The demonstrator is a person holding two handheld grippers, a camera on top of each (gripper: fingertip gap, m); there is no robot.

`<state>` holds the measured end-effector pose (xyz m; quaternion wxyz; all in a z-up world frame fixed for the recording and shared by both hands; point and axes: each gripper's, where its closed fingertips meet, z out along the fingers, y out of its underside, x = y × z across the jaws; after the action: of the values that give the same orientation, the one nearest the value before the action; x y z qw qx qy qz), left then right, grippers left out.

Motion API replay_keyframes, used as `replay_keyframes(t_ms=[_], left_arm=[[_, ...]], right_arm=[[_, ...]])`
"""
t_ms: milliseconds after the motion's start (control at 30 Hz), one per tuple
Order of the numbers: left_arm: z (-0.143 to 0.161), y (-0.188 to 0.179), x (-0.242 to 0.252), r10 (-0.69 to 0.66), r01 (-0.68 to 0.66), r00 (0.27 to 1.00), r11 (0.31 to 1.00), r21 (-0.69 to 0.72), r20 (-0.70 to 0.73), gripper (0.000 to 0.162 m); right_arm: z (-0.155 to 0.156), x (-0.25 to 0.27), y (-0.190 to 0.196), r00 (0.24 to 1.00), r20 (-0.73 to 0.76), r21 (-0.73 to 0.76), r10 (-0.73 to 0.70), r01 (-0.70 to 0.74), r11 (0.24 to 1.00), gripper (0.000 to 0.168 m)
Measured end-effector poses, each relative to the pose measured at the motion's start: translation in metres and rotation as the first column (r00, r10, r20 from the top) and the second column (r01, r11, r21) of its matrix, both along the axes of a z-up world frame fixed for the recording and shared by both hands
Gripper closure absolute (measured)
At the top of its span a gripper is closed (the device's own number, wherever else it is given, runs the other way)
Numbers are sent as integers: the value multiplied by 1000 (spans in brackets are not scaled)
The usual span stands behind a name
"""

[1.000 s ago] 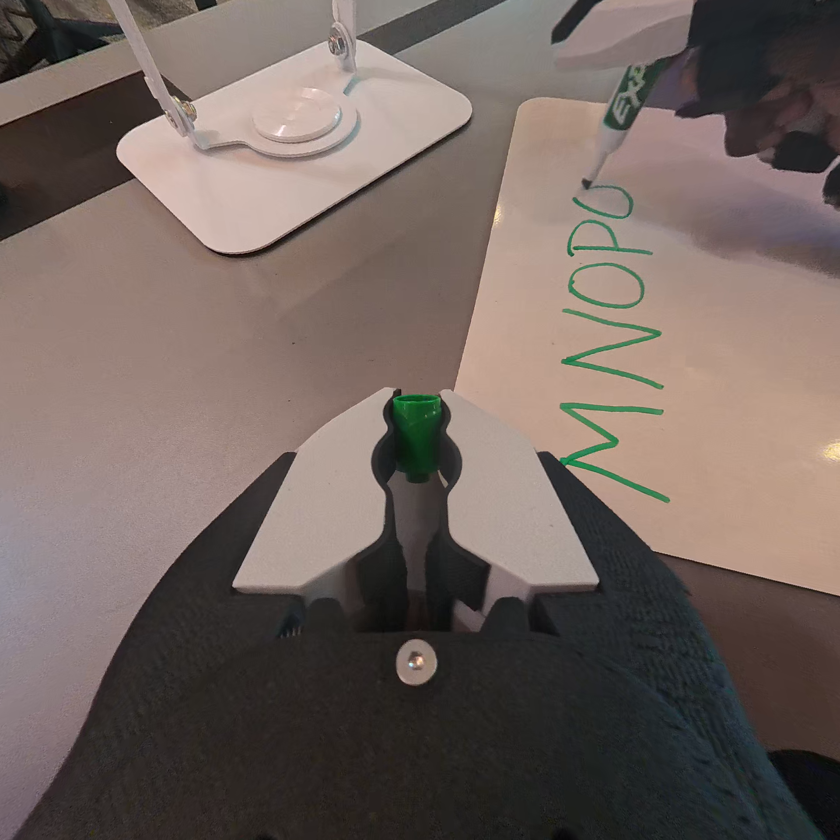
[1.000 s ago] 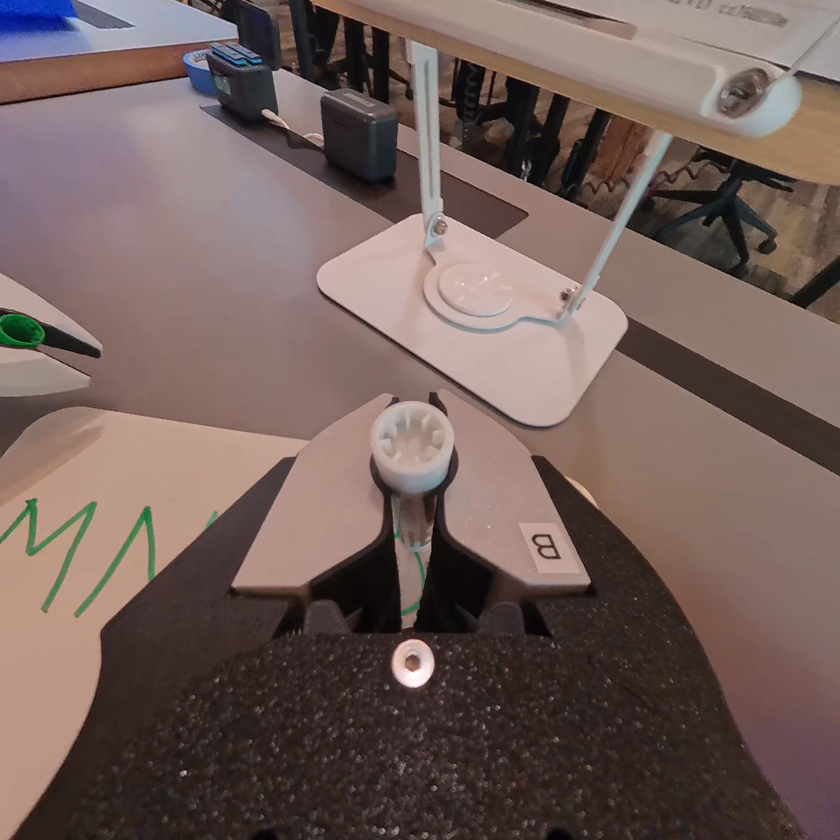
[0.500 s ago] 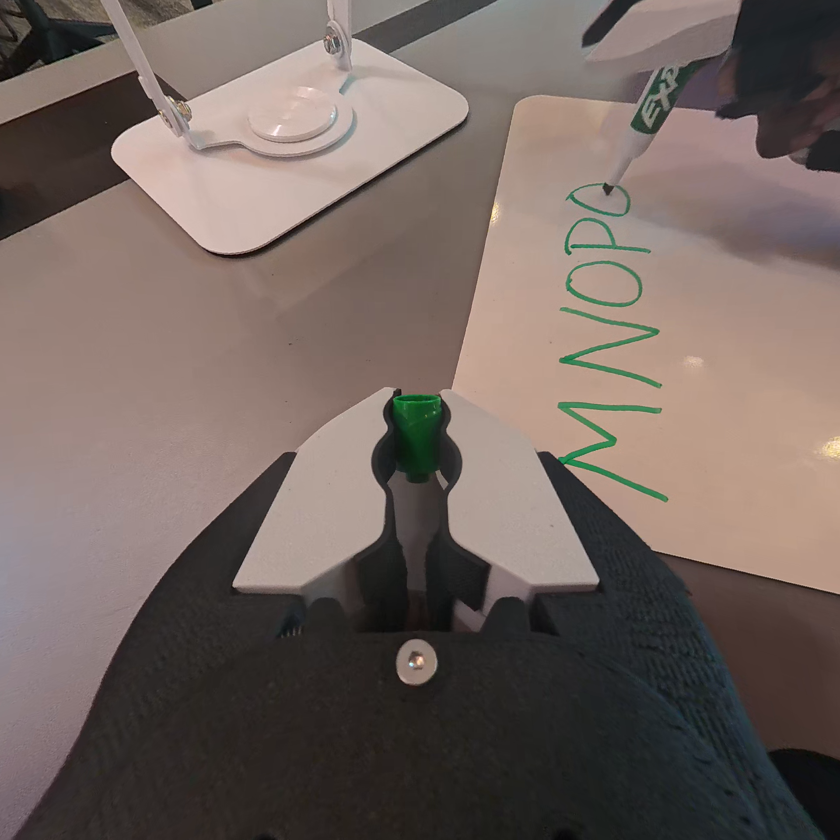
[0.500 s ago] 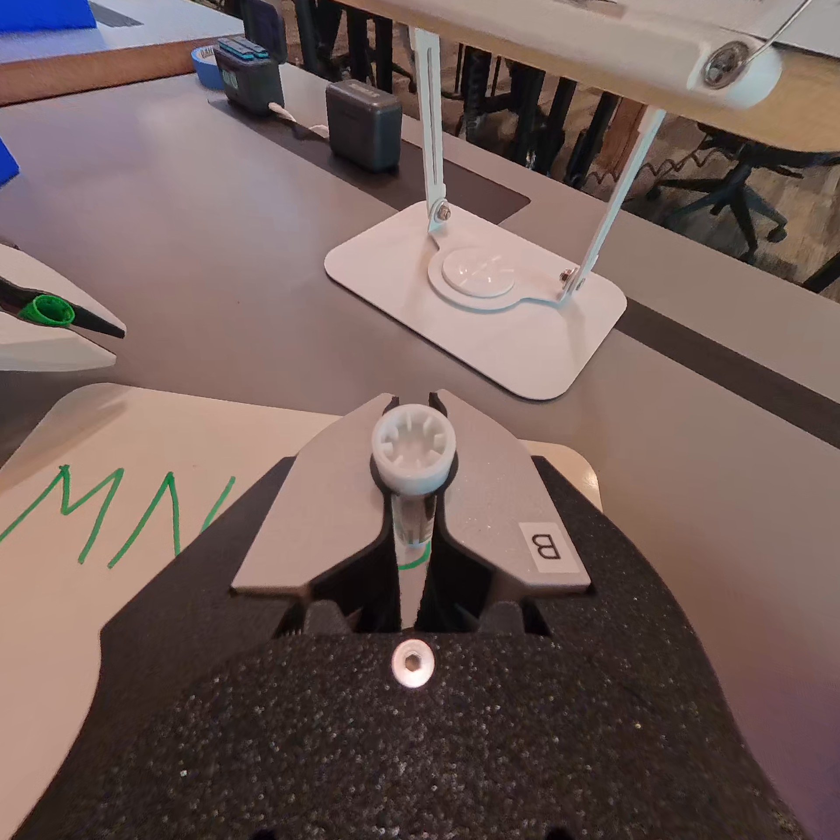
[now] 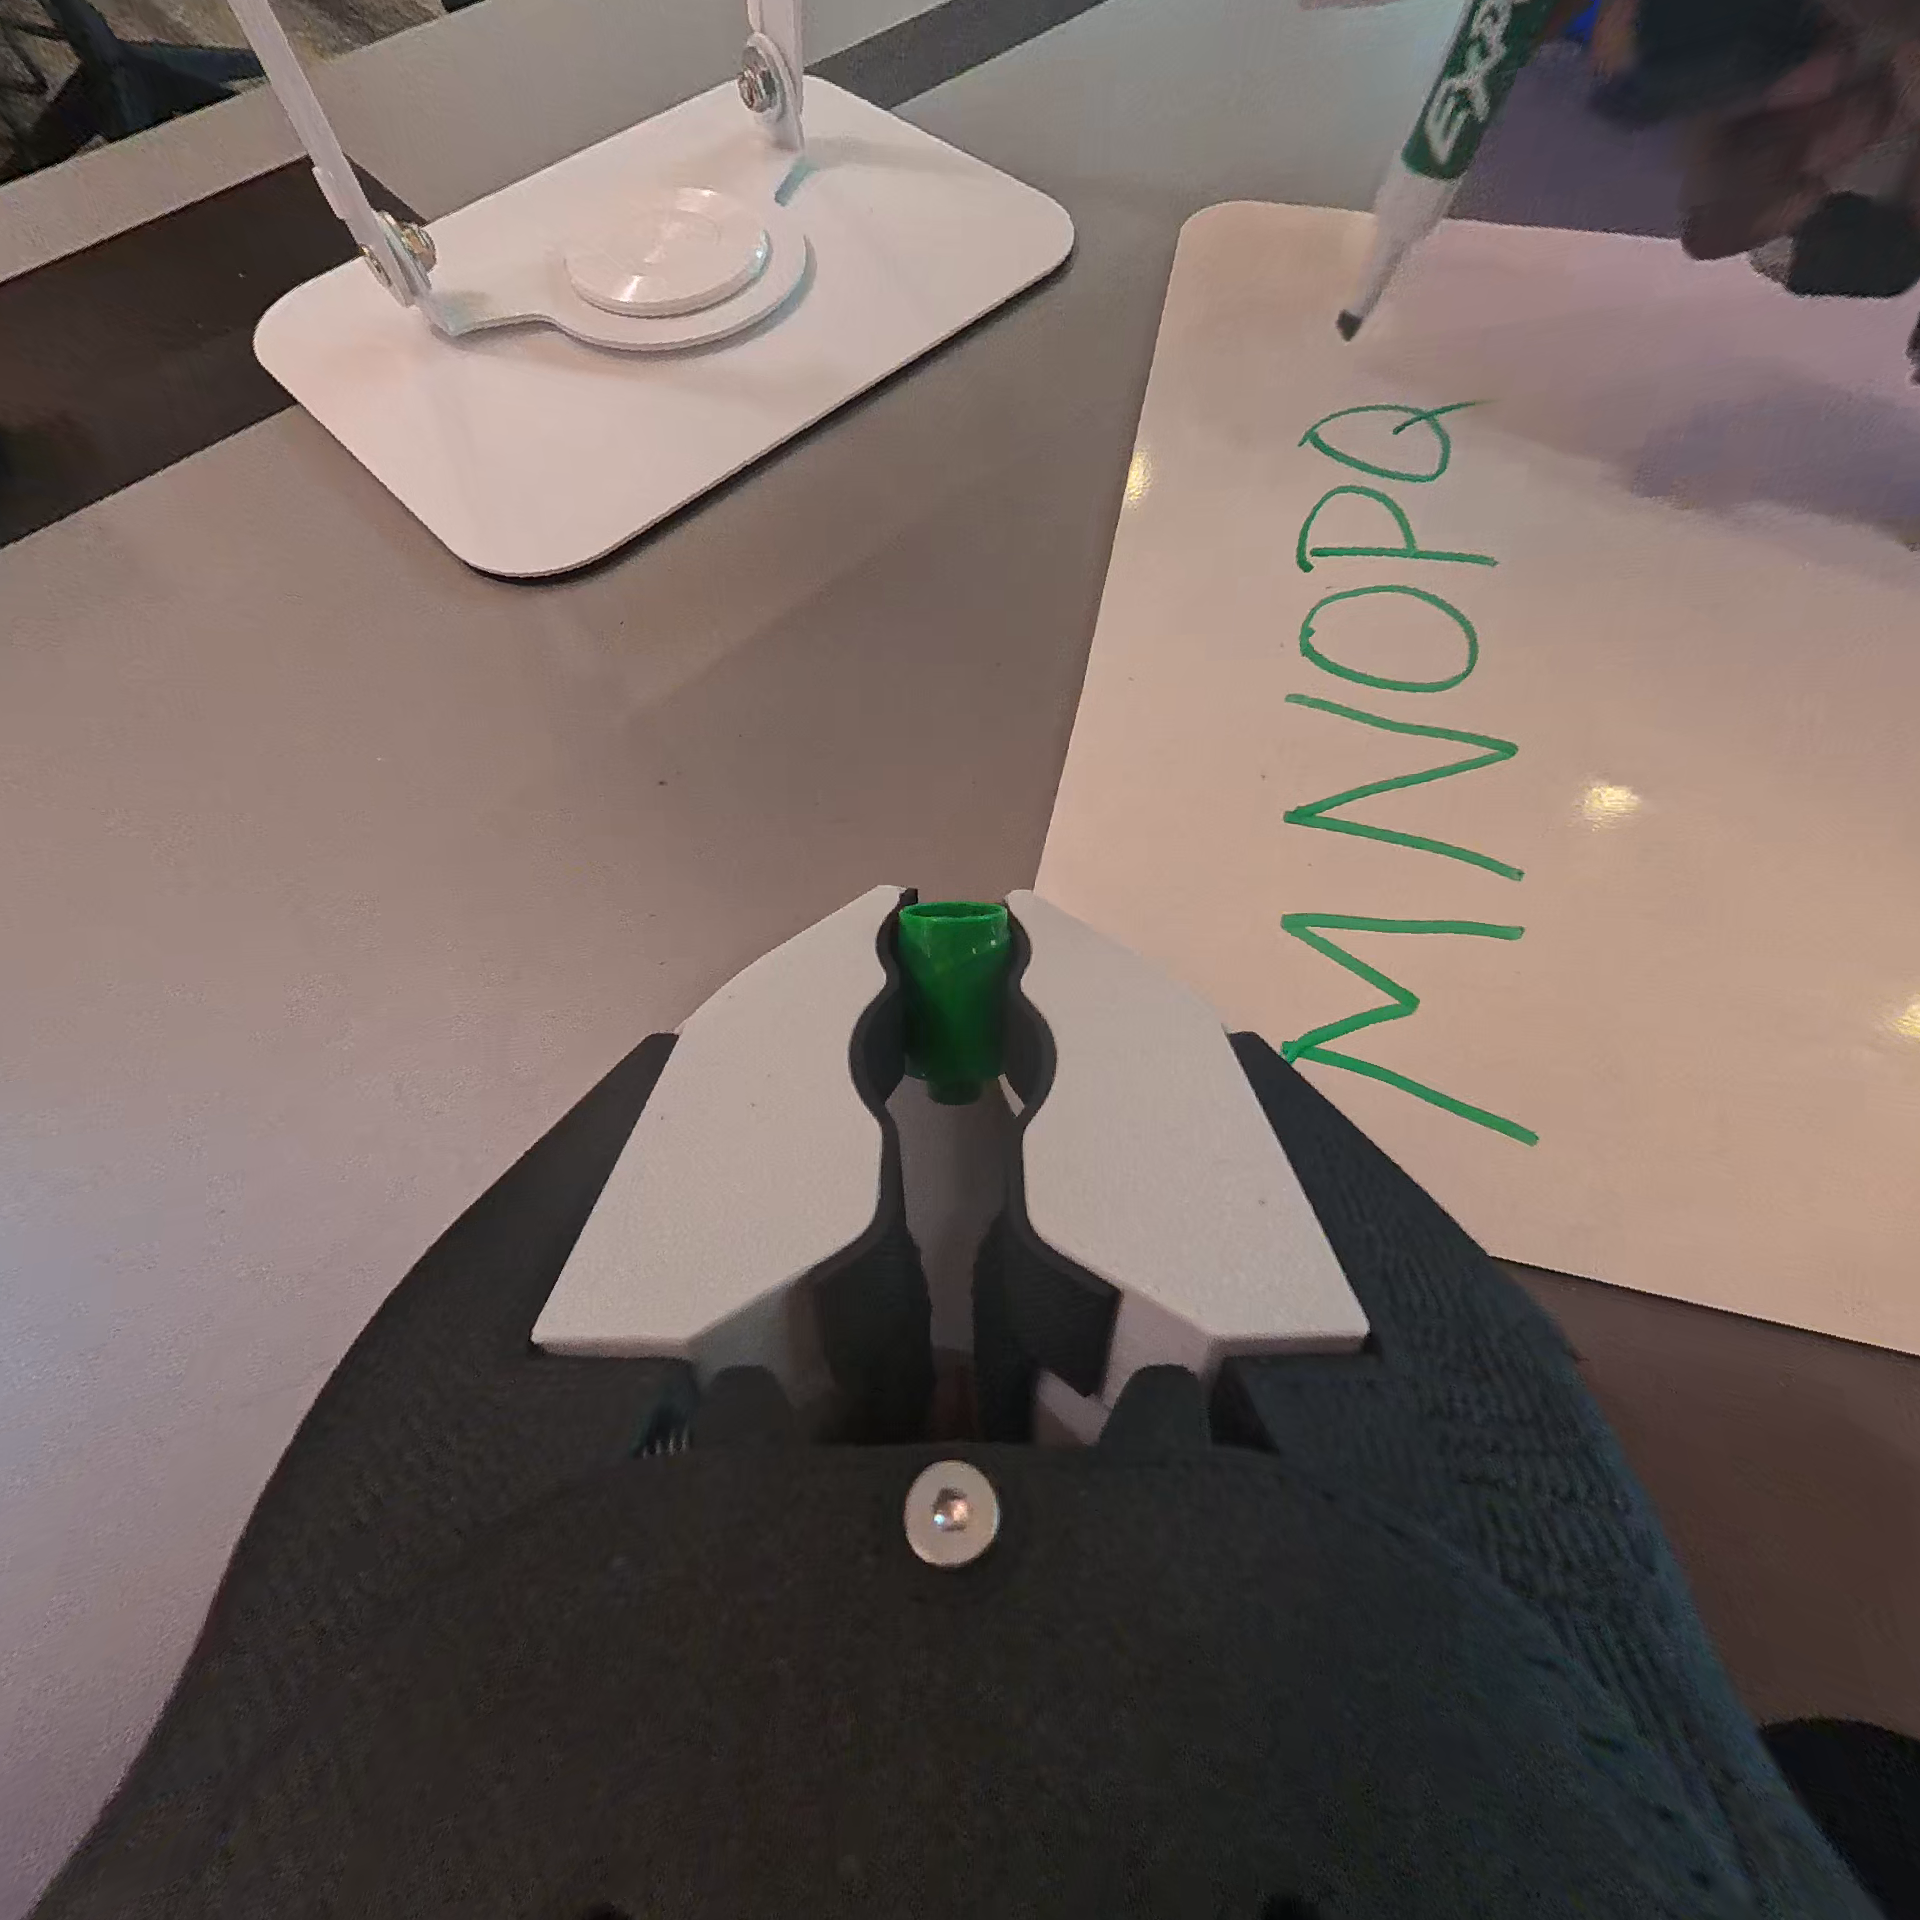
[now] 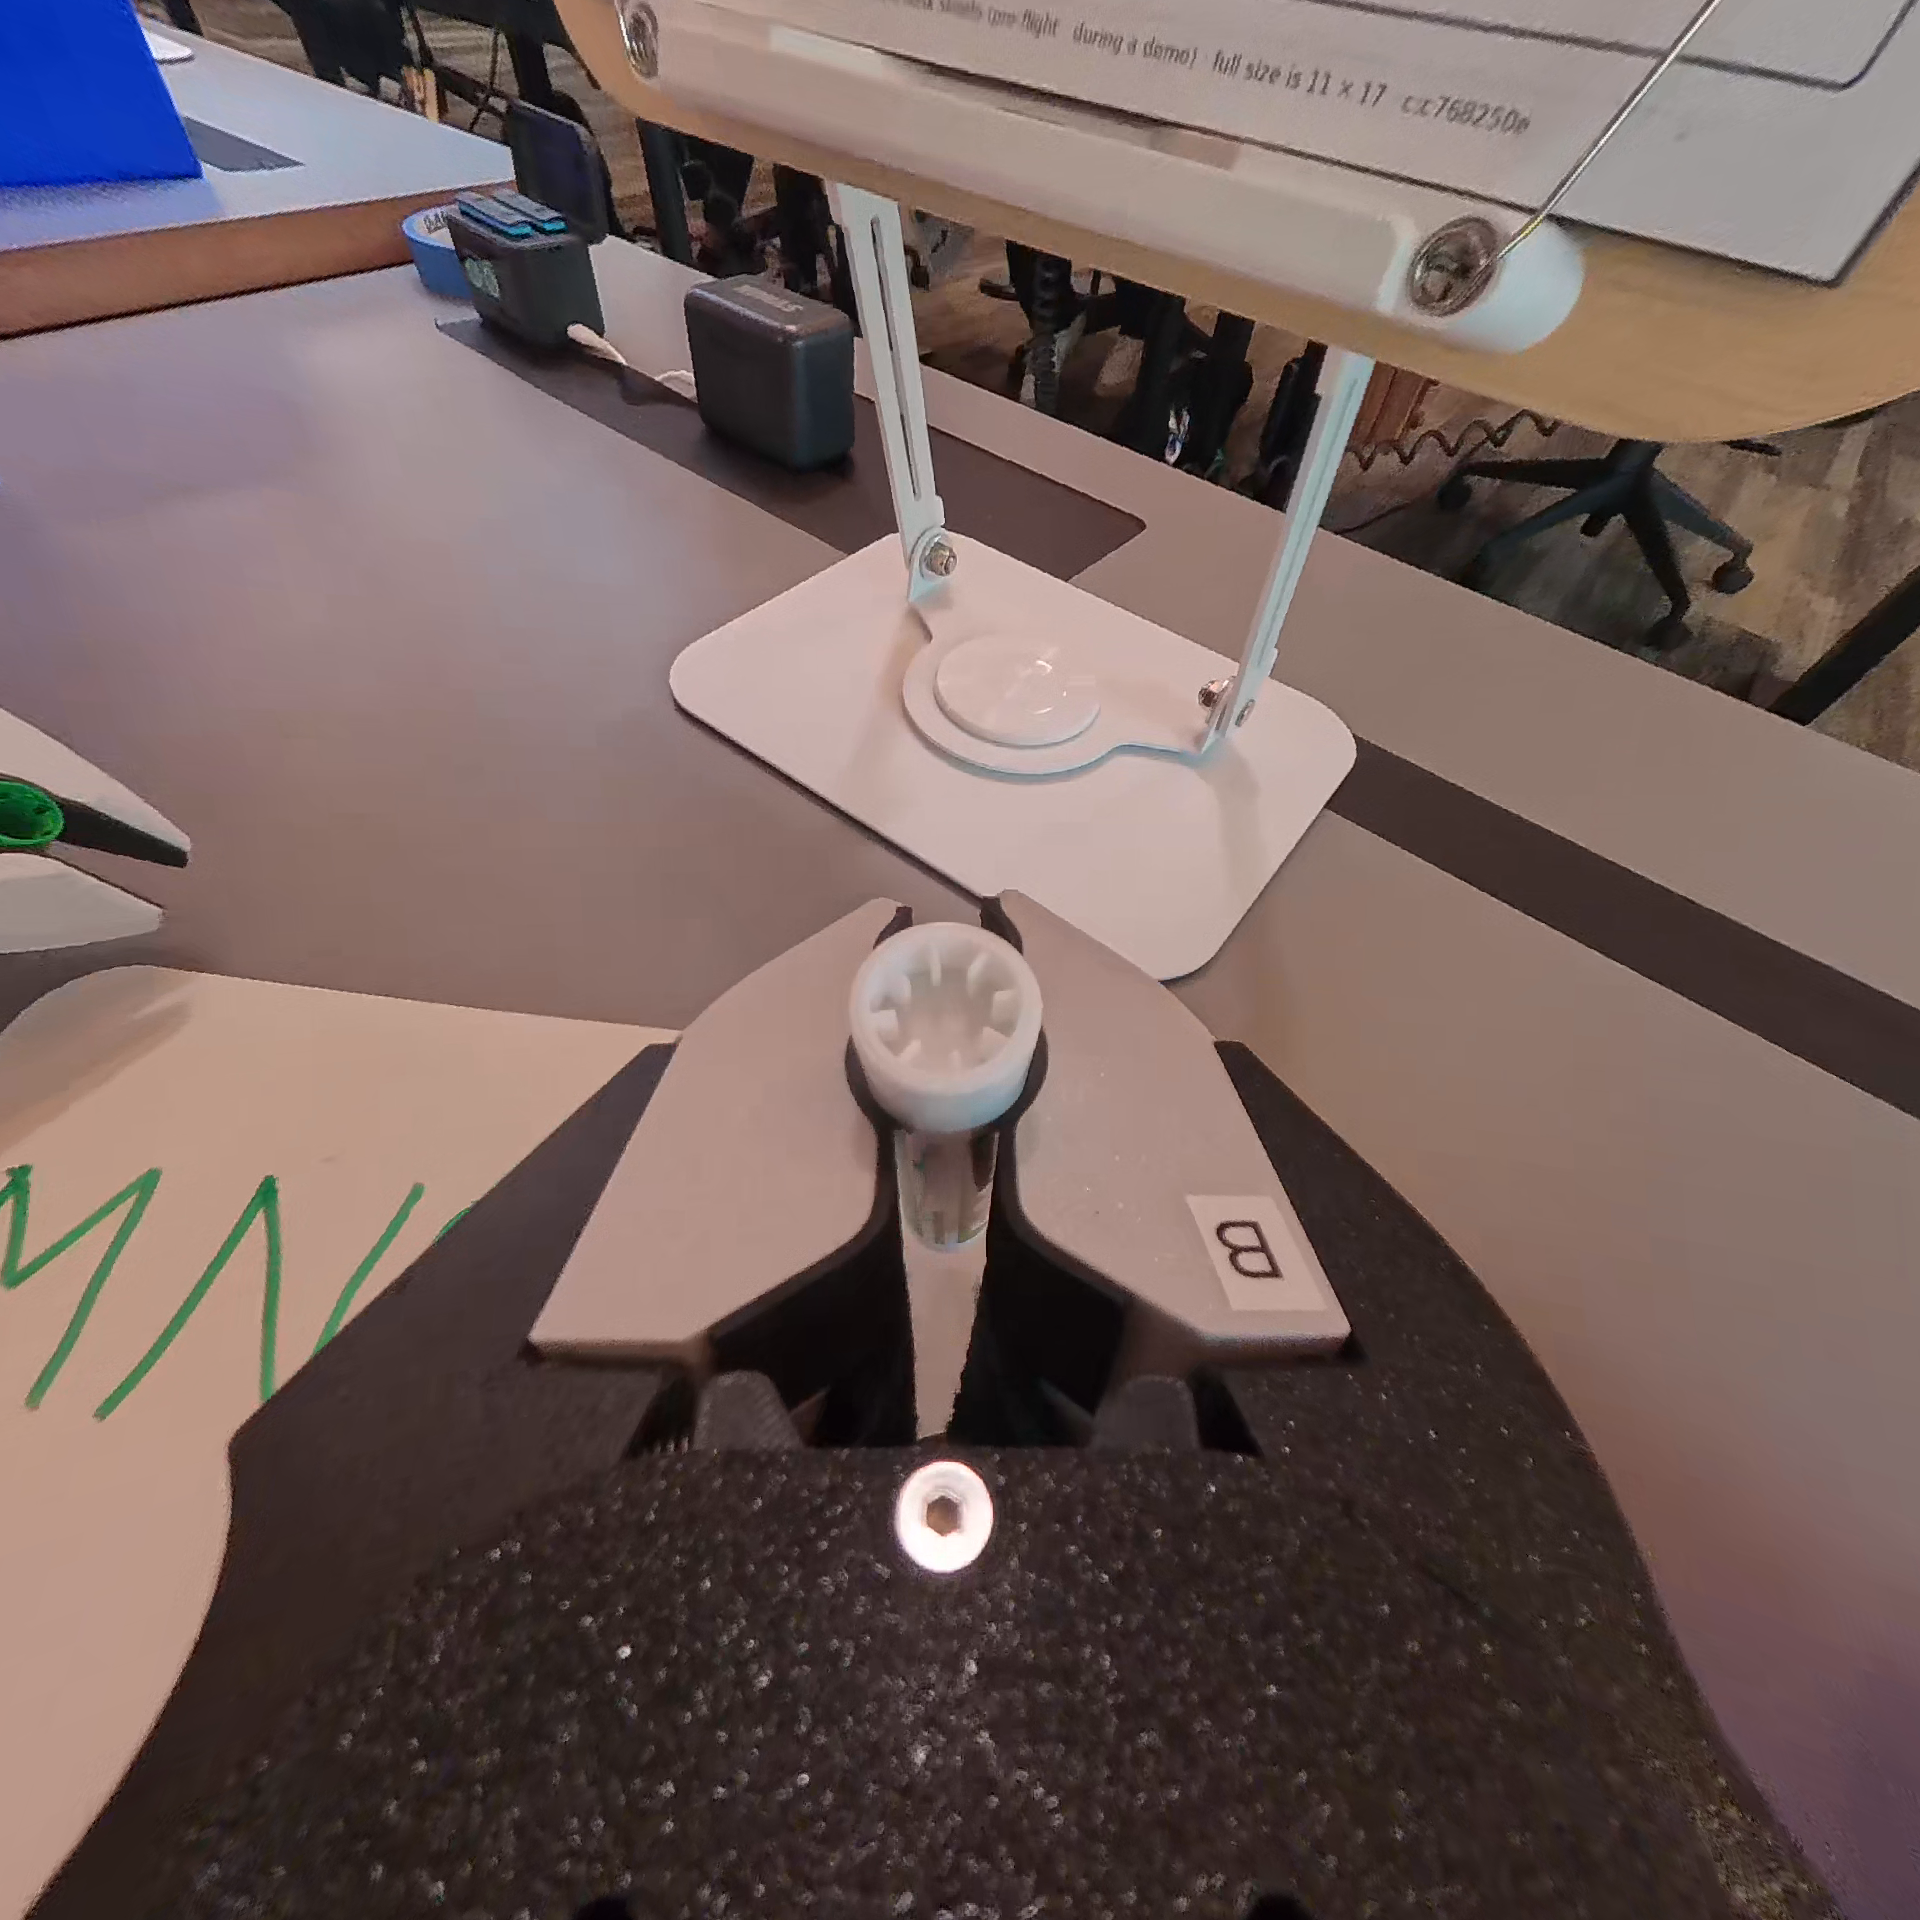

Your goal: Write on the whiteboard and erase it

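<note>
A white whiteboard (image 5: 1662,987) lies flat on the grey table, with a line of green letters (image 5: 1392,727) along its left side. My left gripper (image 5: 951,914) is shut on the green marker cap (image 5: 951,987) and hovers over the table just left of the board. My right gripper (image 6: 945,920) is shut on the marker (image 6: 945,1029), whose white rear end faces the camera. In the left wrist view the marker (image 5: 1423,166) points down, its tip a little above the board beyond the last letter. The board (image 6: 208,1195) also shows in the right wrist view.
A white stand base (image 5: 665,312) with two struts sits on the table beyond the board's far left corner. Its raised shelf (image 6: 1247,208) hangs above the right gripper. Two dark boxes (image 6: 769,369) and blue tape (image 6: 431,244) lie at the table's far side. The left gripper's tips are roughly 20 cm from the right gripper's.
The right gripper finished the last green letter with a tail stroke, then lifted the marker tip off the board and moved it farther away. The left gripper has stayed still.
</note>
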<state>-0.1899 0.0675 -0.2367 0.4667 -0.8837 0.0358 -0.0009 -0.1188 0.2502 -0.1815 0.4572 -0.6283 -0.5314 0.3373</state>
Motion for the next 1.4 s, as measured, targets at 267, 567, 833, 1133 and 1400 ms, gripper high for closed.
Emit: replay_keyframes(t_ms=[267,567,833,1133,1400], left_arm=[[0,0,0,1,-1,1000,1000,-3,10,148],[0,0,1,-3,3,1000,1000,-4,5,148],[-1,-1,2,-7,7,1000,1000,-7,8,148],[-1,0,2,-9,9,1000,1000,-8,7,148],[-1,0,1,-6,7,1000,1000,-9,7,148]], right_arm=[[-11,28,4,998,41,-32,-38,40,999,155],[-7,6,0,1000,0,-21,-4,4,1000,155],[-9,-4,23,999,3,-6,-43,43,999,155],[-10,21,0,999,21,-30,-35,35,999,155],[-10,24,30,993,13,-32,-116,116,993,155]])
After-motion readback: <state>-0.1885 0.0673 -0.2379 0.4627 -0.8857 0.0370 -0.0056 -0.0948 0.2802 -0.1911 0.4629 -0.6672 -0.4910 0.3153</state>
